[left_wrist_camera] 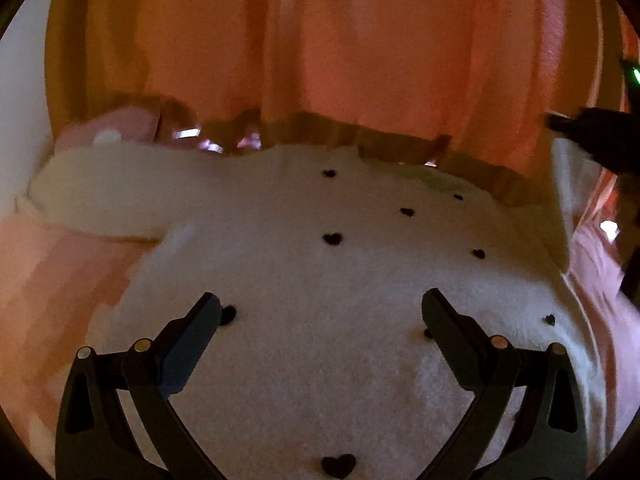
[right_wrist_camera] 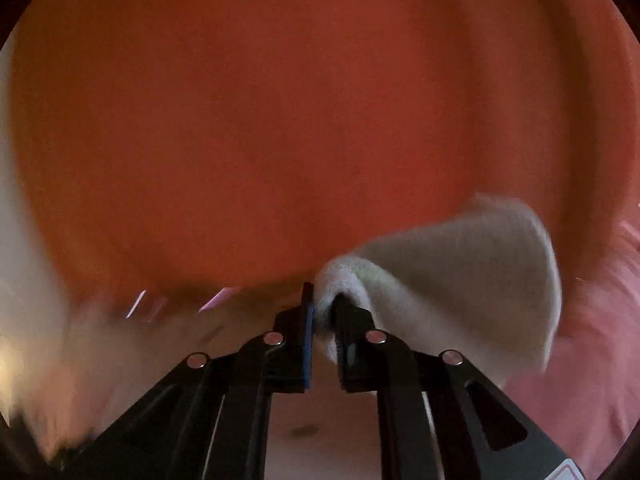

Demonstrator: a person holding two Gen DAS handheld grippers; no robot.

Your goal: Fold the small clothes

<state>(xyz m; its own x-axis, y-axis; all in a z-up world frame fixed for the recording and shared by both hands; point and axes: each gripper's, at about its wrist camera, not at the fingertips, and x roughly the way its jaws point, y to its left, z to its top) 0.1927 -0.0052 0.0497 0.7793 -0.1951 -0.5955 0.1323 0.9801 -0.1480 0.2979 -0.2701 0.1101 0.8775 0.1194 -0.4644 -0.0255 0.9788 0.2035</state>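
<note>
A small white fuzzy sweater with dark heart marks lies spread on a pink sheet. One sleeve stretches out to the left. My left gripper is open and empty just above the sweater's body. My right gripper is shut on a bunched fold of the sweater's white sleeve, which hangs to the right of the fingers, lifted off the sheet. The right gripper also shows as a dark shape at the right edge of the left wrist view, holding that sleeve up.
An orange curtain hangs behind the bed and fills the back of both views. A white wall shows at the far left. Pink bedding lies to the right of the sweater.
</note>
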